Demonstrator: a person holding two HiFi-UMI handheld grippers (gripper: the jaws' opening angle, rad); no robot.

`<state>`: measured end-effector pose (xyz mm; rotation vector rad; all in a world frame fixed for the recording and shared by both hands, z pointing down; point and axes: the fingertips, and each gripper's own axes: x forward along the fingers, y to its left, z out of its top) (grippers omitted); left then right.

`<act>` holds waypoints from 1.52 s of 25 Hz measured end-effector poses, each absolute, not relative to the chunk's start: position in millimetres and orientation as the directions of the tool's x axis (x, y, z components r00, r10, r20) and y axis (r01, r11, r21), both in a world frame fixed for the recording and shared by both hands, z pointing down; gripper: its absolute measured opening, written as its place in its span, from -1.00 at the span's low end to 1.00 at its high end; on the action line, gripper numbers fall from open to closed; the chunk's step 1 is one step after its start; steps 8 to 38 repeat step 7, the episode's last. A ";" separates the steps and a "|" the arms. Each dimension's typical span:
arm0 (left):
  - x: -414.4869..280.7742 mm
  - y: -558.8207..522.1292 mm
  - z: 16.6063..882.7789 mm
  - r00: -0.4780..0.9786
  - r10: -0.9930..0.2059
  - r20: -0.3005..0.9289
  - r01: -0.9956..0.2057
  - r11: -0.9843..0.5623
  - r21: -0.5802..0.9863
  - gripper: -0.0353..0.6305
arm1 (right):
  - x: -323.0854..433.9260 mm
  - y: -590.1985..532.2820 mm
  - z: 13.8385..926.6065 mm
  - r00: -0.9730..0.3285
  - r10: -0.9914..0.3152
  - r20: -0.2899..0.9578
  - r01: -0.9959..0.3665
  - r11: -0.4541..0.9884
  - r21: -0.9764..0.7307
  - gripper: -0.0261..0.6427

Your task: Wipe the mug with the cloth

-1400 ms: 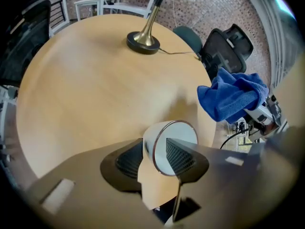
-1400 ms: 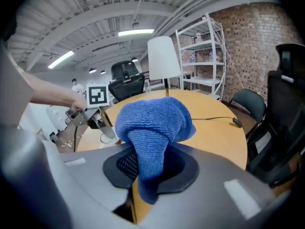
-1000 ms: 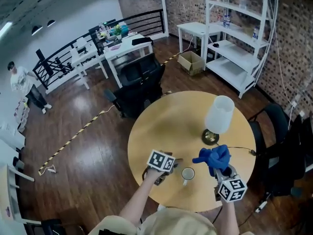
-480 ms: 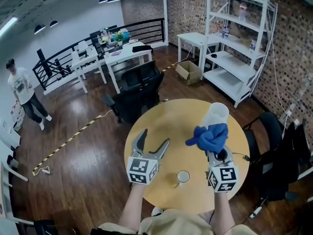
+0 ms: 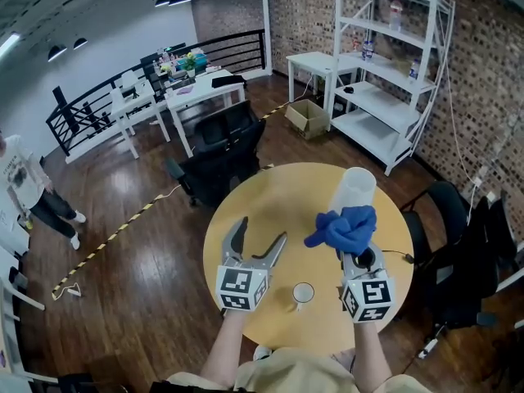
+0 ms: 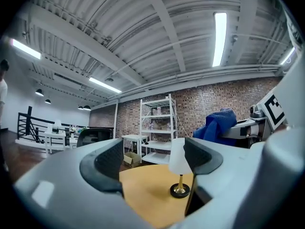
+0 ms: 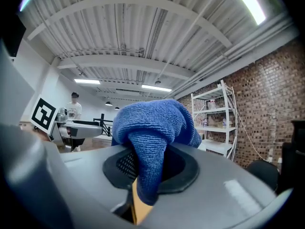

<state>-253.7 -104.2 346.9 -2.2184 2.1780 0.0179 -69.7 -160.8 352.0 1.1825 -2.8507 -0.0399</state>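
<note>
A small white mug [image 5: 303, 295] stands alone on the round wooden table [image 5: 270, 195], near its front edge. My left gripper [image 5: 258, 240] is raised above the table to the mug's left. Its jaws have just been opening and stand open with nothing between them [image 6: 152, 161]. My right gripper [image 5: 349, 244], raised to the mug's right, is shut on a bunched blue cloth [image 5: 344, 228]. The cloth [image 7: 152, 128] hangs over and between the right gripper's [image 7: 150, 171] jaws. From the left gripper view the cloth [image 6: 217, 125] shows at the right.
A table lamp with a white shade [image 5: 353, 190] and round dark base [image 6: 180, 191] stands at the table's far right, its cable trailing right. Black office chairs [image 5: 217, 158] stand behind the table, white shelving [image 5: 385, 64] at the back right. A person [image 5: 29, 191] walks at far left.
Both grippers have risen from the table. The left one left the mug's side and opened wide. The right one carried the cloth up. The mug stays on the table.
</note>
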 end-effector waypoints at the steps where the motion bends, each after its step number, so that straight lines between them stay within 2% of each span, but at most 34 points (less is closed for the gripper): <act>1: -253.2 -104.7 347.2 0.018 -0.999 -0.034 -1.000 -0.017 -0.013 0.29 | -69.9 -160.4 352.6 -0.706 -0.707 0.041 -0.706 0.707 0.046 -0.71; 38: -244.6 -113.2 347.9 0.015 -0.999 -0.044 -1.000 -0.015 -0.010 0.29 | -61.4 -168.1 355.7 -0.704 -0.709 0.042 -0.708 0.705 0.047 -0.71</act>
